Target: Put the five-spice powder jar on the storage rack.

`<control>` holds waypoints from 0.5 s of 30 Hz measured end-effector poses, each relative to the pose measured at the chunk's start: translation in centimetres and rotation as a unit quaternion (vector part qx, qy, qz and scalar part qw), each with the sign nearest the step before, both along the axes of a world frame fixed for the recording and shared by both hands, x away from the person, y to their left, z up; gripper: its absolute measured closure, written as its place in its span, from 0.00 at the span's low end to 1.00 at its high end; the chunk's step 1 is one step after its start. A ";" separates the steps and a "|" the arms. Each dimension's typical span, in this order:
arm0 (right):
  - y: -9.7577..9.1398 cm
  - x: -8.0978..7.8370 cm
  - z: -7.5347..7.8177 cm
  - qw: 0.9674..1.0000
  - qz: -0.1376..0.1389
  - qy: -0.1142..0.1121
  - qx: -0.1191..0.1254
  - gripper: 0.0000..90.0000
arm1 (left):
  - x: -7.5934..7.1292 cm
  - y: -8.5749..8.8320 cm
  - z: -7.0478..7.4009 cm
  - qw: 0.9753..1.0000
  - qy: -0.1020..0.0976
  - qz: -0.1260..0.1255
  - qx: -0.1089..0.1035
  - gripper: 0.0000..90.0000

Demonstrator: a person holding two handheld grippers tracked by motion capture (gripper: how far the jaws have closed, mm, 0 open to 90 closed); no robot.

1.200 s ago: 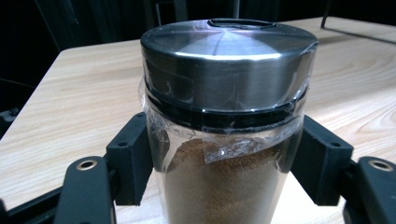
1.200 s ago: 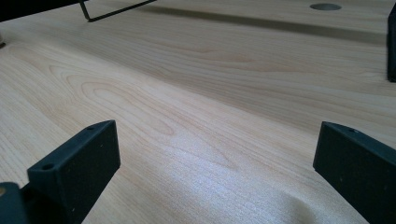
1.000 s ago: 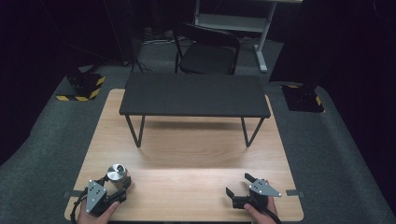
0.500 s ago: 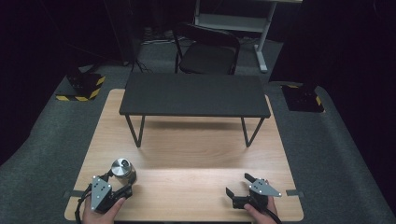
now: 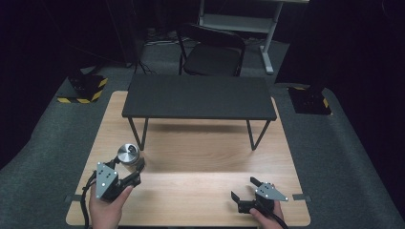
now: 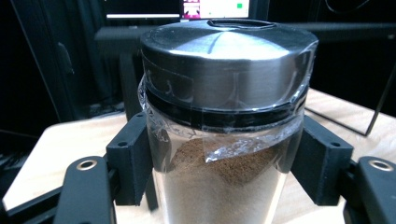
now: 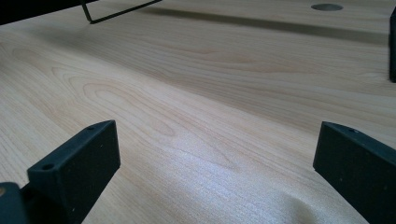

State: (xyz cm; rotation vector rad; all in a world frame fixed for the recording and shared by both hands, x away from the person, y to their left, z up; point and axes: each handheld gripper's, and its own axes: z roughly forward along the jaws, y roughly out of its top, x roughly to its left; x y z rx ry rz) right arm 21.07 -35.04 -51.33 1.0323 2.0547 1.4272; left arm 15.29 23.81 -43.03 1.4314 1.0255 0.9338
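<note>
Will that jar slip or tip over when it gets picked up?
Probably slippery: the jar has clear, smooth walls with loose plastic film, though the left tool clamps both sides. It may feel top-heavy from the metal lid; the brown powder fills only the lower part.

jar bottom: the jar (image 6: 224,140) runs off the lower edge of the left gripper view, so its base can't be seen
jar label: clear wrap around the glass, can't make out any print
left gripper pads: the left gripper (image 5: 128,172) has its pads half tucked behind the jar up close
chair: the chair (image 5: 210,55) past the black bench (image 5: 198,97) fades into the dark, legs mostly lost
screen: glowing bits at the top of the left gripper view, cropped and unreadable
right gripper: the right gripper (image 7: 215,172) jaws cut off by the bottom corners
</note>
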 end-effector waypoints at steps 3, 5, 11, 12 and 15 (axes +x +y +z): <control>0.0 0.0 0.0 1.000 -0.001 0.001 0.001 0.01 | 0.5 -0.1 0.7 1.000 -0.003 -0.002 0.000 0.34; 0.0 0.0 0.0 1.000 0.000 0.000 0.002 0.01 | 1.0 -0.3 1.9 1.000 -0.011 0.001 0.001 0.34; -0.1 0.0 -0.1 1.000 0.001 0.000 0.005 0.00 | 2.2 -0.6 4.2 1.000 -0.026 0.006 0.001 0.34; -0.1 0.0 -0.1 1.000 0.001 0.000 0.005 0.00 | 2.2 -0.6 4.2 1.000 -0.026 0.006 0.001 0.34; -0.2 0.1 -0.1 1.000 0.001 0.001 0.006 0.00 | 2.8 -0.8 5.0 1.000 -0.030 0.010 -0.001 0.34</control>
